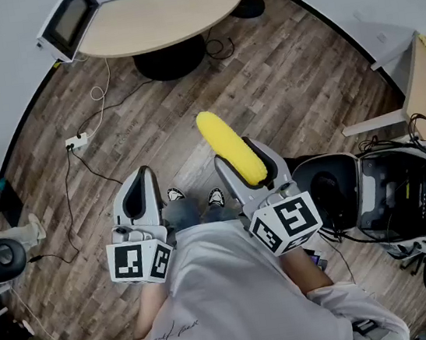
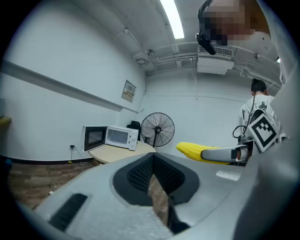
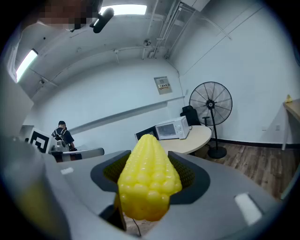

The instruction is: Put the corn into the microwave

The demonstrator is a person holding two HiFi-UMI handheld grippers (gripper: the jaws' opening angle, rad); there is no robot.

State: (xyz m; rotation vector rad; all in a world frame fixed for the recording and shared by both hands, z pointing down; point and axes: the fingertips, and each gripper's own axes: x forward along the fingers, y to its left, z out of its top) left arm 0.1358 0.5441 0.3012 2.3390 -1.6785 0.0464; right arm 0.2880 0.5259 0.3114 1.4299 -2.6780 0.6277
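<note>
Right of centre in the head view, the right gripper (image 1: 246, 162) grasps the corn cob (image 1: 220, 137) by its rear half; it is likely light, stiff and knobbly. The left gripper (image 1: 140, 185) is clenched empty.

Round tan table (image 1: 167, 14): white microwave (image 2: 121, 137) on top near the edge, door open. Wood-plank floor (image 1: 279, 77): carries table's black base (image 1: 170, 57), white power strip (image 1: 76, 141), trailing cables (image 1: 80, 172), standing fan (image 2: 158, 130).
</note>
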